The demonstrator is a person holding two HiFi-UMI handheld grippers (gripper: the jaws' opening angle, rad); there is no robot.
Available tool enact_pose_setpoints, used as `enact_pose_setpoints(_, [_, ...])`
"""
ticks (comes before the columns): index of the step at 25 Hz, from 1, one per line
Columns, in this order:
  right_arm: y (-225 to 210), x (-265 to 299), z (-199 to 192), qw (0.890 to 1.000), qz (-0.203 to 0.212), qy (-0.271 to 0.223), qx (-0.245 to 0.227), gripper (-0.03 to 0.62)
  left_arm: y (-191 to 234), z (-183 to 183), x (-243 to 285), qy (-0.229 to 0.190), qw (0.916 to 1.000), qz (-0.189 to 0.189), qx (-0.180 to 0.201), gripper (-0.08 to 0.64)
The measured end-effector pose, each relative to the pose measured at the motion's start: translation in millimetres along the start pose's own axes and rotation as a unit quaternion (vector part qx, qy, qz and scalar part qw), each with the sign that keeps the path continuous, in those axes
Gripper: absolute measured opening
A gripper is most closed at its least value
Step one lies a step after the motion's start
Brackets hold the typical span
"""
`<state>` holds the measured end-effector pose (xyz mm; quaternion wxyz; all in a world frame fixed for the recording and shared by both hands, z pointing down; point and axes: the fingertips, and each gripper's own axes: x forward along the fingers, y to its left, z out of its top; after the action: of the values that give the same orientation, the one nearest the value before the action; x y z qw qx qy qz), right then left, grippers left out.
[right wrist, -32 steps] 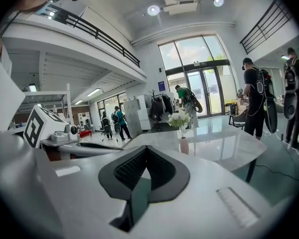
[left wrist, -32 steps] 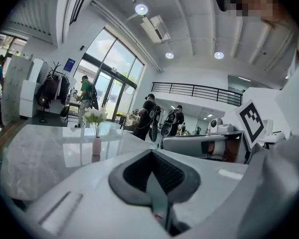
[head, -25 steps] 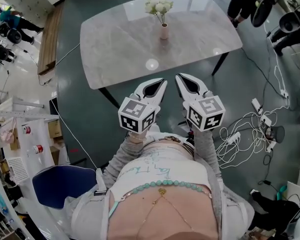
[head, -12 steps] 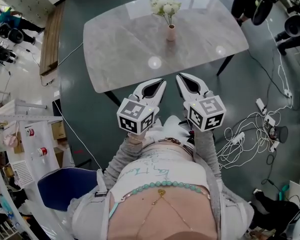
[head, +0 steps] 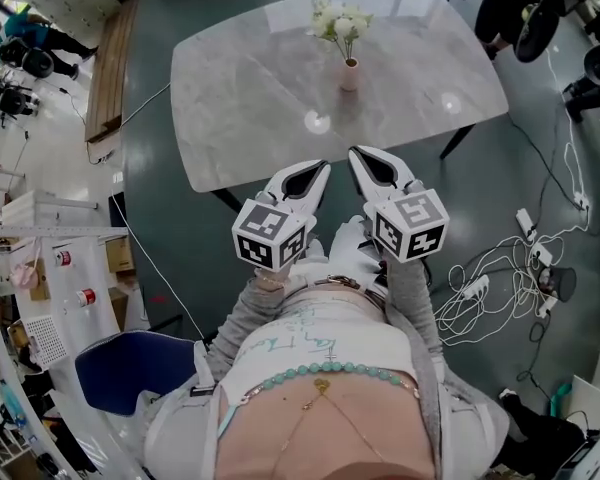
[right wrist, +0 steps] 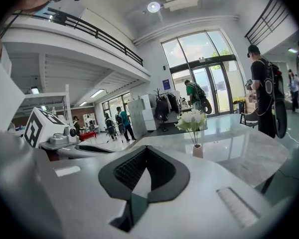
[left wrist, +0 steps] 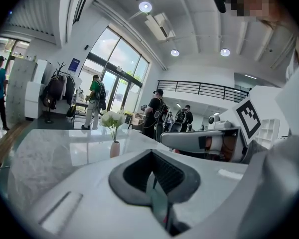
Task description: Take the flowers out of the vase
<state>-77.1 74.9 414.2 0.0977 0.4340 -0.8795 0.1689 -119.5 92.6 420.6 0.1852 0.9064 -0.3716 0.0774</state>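
Flowers [head: 340, 23]: small bunch, white/cream blooms on thin green stems. Stems sit down in the vase [head: 349, 75], and the heads spread out well above the rim, so the bunch is much wider than the vase. Vase: small, narrow, pale pink, upright. It stands on the table [head: 250, 98], a glossy grey marble-look top, toward the far edge and approx. mid-width, a bit right of centre. Faint reflection of the vase shows in the top at its base.
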Motion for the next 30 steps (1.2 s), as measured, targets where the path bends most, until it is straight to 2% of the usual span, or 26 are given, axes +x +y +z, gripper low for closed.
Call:
enact_pose_setpoints(13, [-77,21,45,0.999,0.042,0.008,-0.016,0.028,8,48,82,-0.003,0.9996,0.030,-0.001,0.000])
enact_pose_setpoints(23, [-110,26,53,0.997,0.074,0.012,-0.027,0.028,8,53,115,-0.012,0.9979,0.062,-0.015,0.000])
enact_pose_setpoints(30, [-122,24,51,0.997,0.077,0.012,-0.019,0.028,10,50,118,-0.010,0.9966,0.079,-0.023,0.000])
